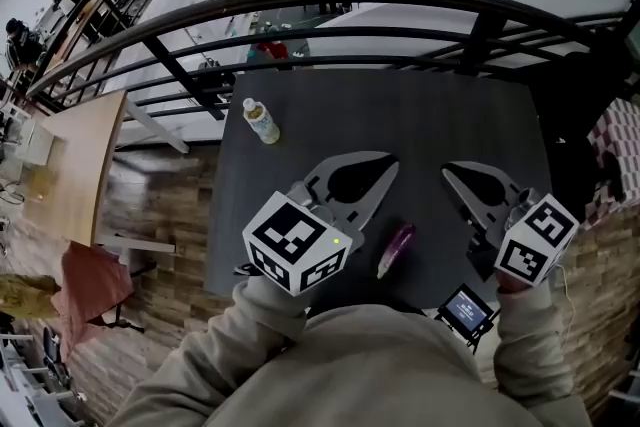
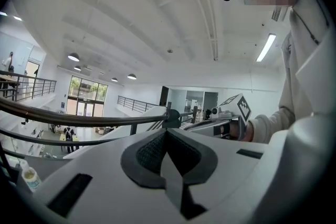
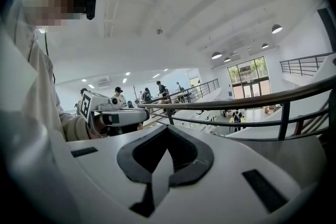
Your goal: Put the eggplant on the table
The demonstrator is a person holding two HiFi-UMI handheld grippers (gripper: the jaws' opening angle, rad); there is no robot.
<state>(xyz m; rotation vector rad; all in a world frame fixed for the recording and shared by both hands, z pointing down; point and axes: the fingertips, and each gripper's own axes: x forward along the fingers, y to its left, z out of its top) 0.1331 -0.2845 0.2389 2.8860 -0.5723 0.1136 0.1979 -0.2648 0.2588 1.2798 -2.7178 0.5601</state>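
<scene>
Dark table [image 1: 450, 115] holds the eggplant [image 1: 396, 249], its length slanting up-right; left tool [image 1: 389, 160], right tool [image 1: 449, 169] clenched empty.

A dark table [image 1: 400, 115] stands against a curved black railing [image 1: 330, 0] on a balcony with a wood floor [image 1: 160, 205], a pale wooden table [image 1: 75, 165] to its left, overlooking a white hall where round ceiling lamps [image 2: 73, 56] glow and tall windows [image 2: 86, 93] brighten the far wall.

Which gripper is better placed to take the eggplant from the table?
Left, probably: the eggplant lies on the table closer to the left gripper than the right gripper. Both are shut and empty, so either must open first.
</scene>
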